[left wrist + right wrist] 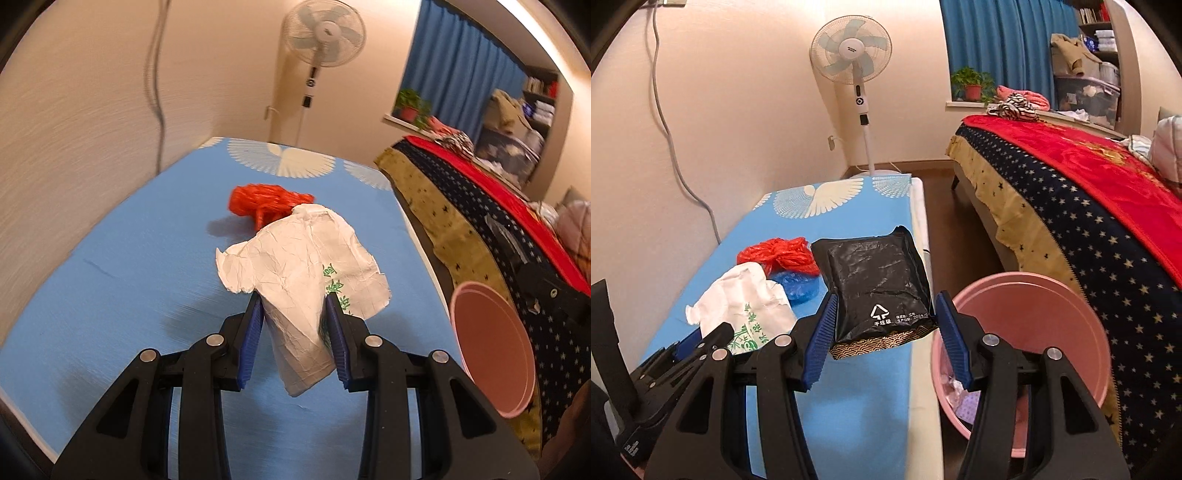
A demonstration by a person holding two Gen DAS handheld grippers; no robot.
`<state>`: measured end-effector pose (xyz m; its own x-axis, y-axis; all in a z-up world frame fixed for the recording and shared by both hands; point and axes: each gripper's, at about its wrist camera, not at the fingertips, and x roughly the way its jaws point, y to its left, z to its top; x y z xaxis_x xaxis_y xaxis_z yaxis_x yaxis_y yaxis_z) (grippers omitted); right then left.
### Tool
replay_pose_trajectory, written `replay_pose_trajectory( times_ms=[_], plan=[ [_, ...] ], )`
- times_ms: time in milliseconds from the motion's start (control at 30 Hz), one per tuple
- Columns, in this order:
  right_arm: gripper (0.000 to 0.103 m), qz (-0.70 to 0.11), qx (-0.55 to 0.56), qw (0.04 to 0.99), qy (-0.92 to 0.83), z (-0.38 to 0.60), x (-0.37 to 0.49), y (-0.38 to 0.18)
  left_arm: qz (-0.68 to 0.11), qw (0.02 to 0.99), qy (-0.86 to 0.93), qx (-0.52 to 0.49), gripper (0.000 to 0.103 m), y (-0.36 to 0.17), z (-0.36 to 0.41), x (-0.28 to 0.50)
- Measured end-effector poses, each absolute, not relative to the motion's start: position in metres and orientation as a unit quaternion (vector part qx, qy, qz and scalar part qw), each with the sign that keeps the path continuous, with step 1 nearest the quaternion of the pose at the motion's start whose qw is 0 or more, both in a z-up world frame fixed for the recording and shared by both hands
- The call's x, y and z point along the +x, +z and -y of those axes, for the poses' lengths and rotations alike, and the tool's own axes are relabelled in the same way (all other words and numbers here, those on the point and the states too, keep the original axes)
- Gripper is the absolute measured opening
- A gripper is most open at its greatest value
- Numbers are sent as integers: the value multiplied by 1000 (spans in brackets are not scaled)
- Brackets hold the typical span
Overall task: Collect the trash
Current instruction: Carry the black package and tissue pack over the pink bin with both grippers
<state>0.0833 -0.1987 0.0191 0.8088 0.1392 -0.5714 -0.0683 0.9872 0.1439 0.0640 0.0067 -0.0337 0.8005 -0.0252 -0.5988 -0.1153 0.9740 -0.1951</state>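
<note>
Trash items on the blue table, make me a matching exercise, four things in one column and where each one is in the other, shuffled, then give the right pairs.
Things:
1. white paper bag
2. black pouch
3. red plastic bag
4. pink bin

Places:
A. on the floor beside the table
B. between the left gripper's fingers
C. lying on the blue table, not held
D. between the right gripper's fingers

Pairs: 1-B, 2-D, 3-C, 4-A
</note>
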Motion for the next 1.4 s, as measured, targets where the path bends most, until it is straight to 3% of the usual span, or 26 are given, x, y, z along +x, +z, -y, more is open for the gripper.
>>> replay_pose_trajectory(
  times_ms=[1400],
  plan=[
    [55, -257, 90, 953, -131, 316, 64, 33, -275, 955, -105, -29, 34, -13, 113, 67]
  ],
)
